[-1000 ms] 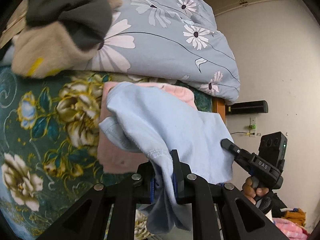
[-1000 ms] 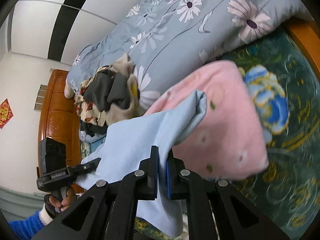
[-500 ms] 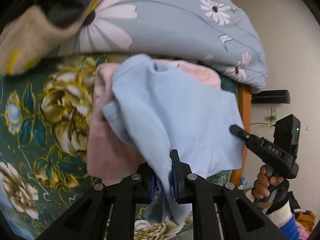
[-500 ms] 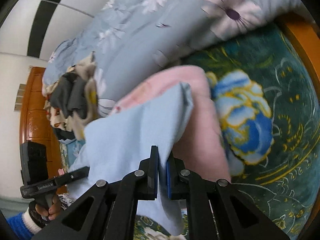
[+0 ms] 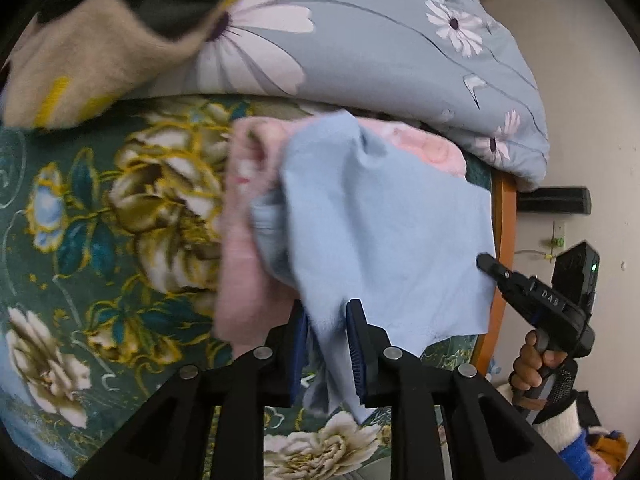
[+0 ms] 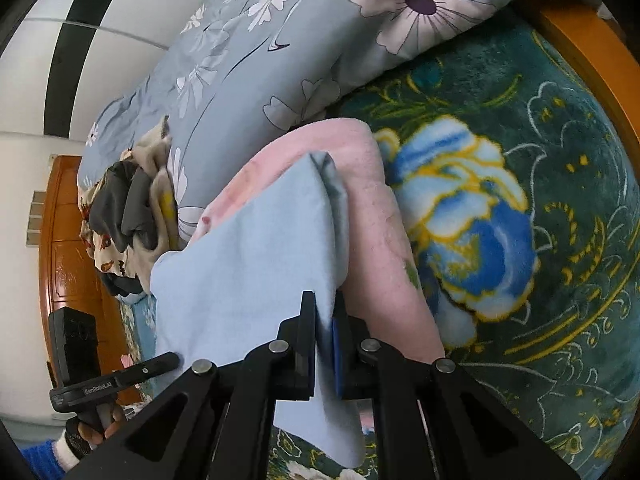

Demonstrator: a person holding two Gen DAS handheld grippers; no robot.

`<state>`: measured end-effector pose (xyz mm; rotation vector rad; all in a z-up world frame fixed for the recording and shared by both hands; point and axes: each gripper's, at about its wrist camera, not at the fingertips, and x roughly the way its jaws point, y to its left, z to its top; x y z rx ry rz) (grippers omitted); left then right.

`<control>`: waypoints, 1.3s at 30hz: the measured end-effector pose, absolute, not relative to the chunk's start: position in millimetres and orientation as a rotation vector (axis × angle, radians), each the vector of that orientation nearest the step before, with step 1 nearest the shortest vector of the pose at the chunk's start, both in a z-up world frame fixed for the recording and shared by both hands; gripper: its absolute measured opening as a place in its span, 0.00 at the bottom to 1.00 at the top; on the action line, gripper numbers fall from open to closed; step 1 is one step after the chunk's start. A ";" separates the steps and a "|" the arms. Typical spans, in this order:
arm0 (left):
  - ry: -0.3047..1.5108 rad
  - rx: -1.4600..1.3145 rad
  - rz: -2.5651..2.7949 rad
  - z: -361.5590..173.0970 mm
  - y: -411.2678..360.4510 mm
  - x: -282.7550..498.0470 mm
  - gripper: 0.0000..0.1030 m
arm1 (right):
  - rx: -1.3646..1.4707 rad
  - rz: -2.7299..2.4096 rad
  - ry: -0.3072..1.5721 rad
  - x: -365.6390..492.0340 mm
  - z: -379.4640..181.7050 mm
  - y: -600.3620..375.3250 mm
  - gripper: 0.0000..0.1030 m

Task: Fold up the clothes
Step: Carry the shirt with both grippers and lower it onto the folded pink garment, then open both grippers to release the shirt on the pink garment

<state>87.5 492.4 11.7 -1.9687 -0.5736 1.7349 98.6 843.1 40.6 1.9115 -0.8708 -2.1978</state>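
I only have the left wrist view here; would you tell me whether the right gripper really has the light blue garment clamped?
Observer: Yes. In the right wrist view the right gripper is shut on the light blue garment, with cloth hanging below its fingers.
Operator: Thank you. What lies behind the garment on that side?
Observer: A folded pink garment lies on the green floral blanket, directly under the blue cloth.
Operator: Is anything further along the bed?
Observer: A pile of unfolded clothes sits against the grey daisy duvet, near a wooden headboard.
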 end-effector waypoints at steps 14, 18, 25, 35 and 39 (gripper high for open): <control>-0.334 -1.783 1.922 72.3 528.3 78.2 0.35 | 1.852 -2.365 -0.728 124.4 87.6 833.5 0.09; -0.126 -1.743 1.937 69.8 568.6 102.3 0.35 | 1.815 -2.301 -0.697 133.8 85.1 799.5 0.09; 0.026 -1.882 1.948 24.5 561.7 121.8 0.35 | 1.901 -2.360 -0.583 158.2 63.7 789.4 0.09; -0.026 -1.988 1.939 5.1 541.1 113.3 0.45 | 2.000 -2.367 -0.722 157.8 35.2 789.6 0.09; -0.049 -2.006 1.926 9.7 534.6 118.3 0.58 | 2.026 -2.397 -0.761 159.6 36.2 786.3 0.09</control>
